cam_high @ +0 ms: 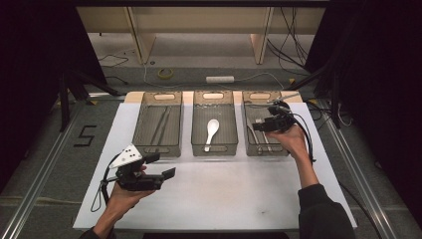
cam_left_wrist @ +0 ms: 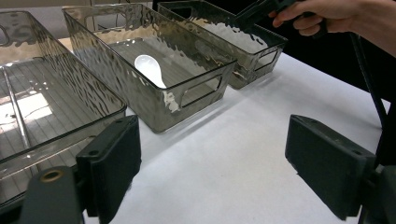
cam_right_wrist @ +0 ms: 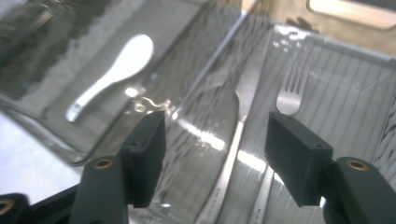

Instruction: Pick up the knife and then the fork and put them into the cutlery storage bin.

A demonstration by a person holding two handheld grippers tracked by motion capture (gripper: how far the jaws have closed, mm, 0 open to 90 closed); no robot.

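Three clear grey bins stand in a row on the white table cover. The middle bin (cam_high: 214, 151) holds a white spoon (cam_high: 211, 132), seen too as the spoon (cam_left_wrist: 149, 67) and the spoon (cam_right_wrist: 116, 70). In the right bin (cam_high: 266, 152) lie a metal knife (cam_right_wrist: 238, 116) and a fork (cam_right_wrist: 289, 93). My right gripper (cam_high: 256, 127) hovers open over that bin, the right gripper (cam_right_wrist: 215, 158) jaws straddling the knife from above without touching it. My left gripper (cam_high: 163, 166) is open and empty above the front left of the table, the left gripper (cam_left_wrist: 219, 168) facing the bins.
The left bin (cam_high: 157, 149) holds thin rods like chopsticks (cam_high: 160, 124). The white cover (cam_high: 224, 189) spreads in front of the bins. Beyond the table lie a floor with cables, a tape roll (cam_high: 165, 73) and wooden furniture legs. Dark curtains flank both sides.
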